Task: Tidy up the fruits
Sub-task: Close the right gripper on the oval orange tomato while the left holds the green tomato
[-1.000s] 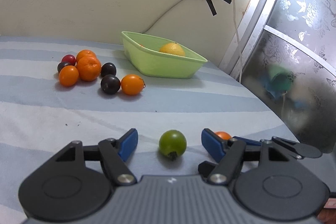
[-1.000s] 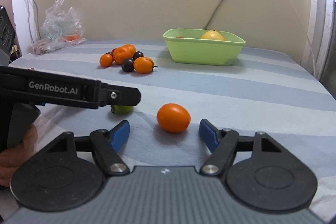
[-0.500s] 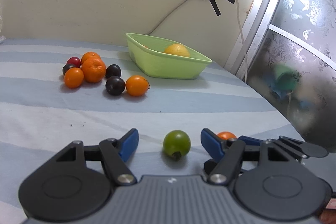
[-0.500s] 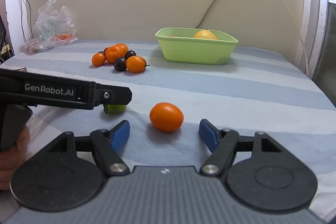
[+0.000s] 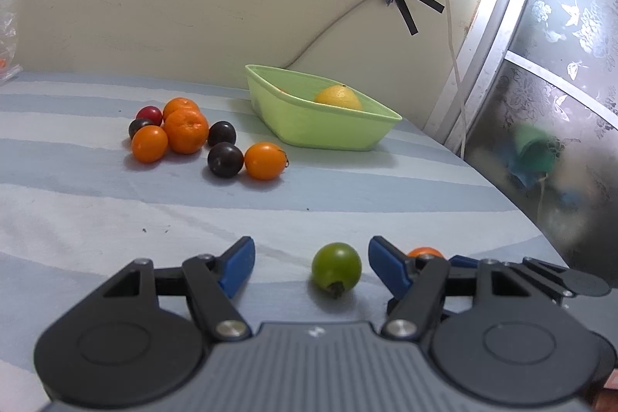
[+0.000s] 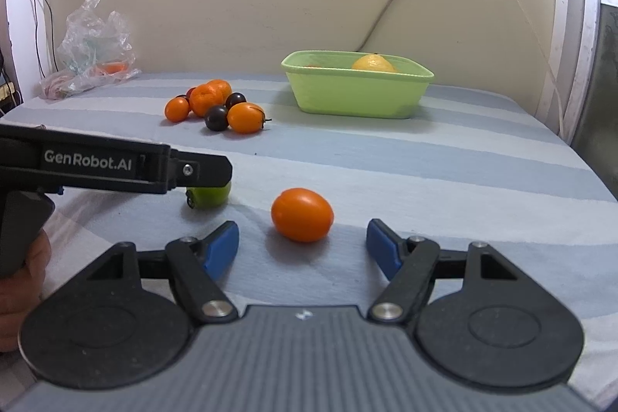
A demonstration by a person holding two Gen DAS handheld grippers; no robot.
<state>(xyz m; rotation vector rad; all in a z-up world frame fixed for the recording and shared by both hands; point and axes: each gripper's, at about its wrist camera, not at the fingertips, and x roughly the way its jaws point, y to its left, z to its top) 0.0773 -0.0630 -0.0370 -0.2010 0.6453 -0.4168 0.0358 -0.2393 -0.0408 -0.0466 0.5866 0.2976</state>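
Observation:
My left gripper [image 5: 311, 263] is open, its blue pads either side of a green tomato [image 5: 336, 270] on the striped cloth. My right gripper [image 6: 302, 245] is open around an orange tomato [image 6: 302, 214]; nothing is gripped. The green tomato also shows in the right wrist view [image 6: 210, 196], partly hidden under the left gripper's body [image 6: 96, 168]. The orange tomato peeks out behind the left gripper's right finger [image 5: 425, 252]. A green bin [image 5: 320, 118] at the back holds a yellow lemon [image 5: 337, 97]; it also shows in the right wrist view [image 6: 357, 89].
A cluster of orange and dark fruits [image 5: 185, 134] lies left of the bin, also in the right wrist view [image 6: 216, 107]. A plastic bag [image 6: 92, 45] sits far left by the wall. A frosted glass door [image 5: 560, 103] borders the right edge.
Both grippers have edged slightly forward and to the left relative to their tomatoes. Both stay open, and the fruits have not moved.

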